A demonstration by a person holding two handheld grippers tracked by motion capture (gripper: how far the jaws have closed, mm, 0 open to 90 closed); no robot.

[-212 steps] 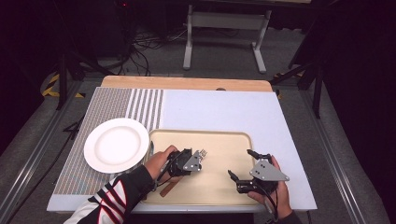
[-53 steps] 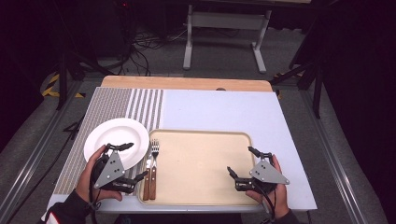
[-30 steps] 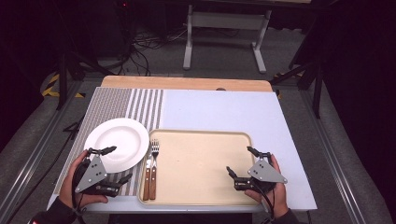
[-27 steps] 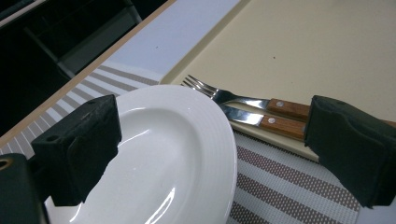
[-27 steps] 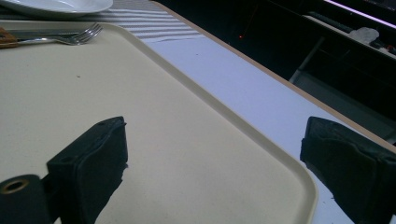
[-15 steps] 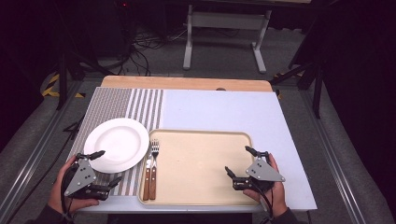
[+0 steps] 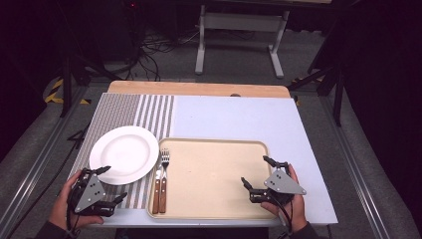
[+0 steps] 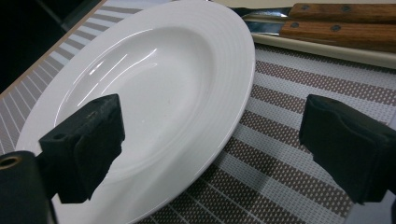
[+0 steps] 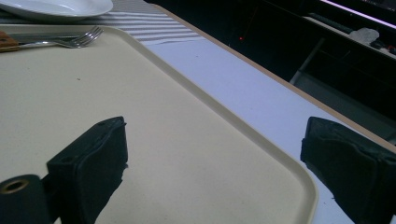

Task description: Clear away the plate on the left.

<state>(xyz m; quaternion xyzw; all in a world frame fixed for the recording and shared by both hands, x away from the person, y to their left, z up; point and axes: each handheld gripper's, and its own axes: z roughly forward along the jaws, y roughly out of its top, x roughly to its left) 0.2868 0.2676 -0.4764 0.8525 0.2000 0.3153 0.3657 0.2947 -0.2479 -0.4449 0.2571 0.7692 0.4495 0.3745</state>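
With a wooden-handled fork (image 7: 163, 179) and knife (image 7: 156, 185) lying at the left edge of the beige plastic tray (image 7: 209, 211) beside the round white plate (image 7: 124, 153), both the left gripper (image 7: 102, 185) and the right gripper (image 7: 258, 174) rest empty with fingers open, so the work seems finished or paused, and any next move needs a new reach.

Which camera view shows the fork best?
The high view shows the fork best: it lies whole, tines to handle, at the left edge of the tray. The right gripper view catches its tines and neck far off. The left gripper view shows two wooden handles, and I cannot tell which is the fork's.
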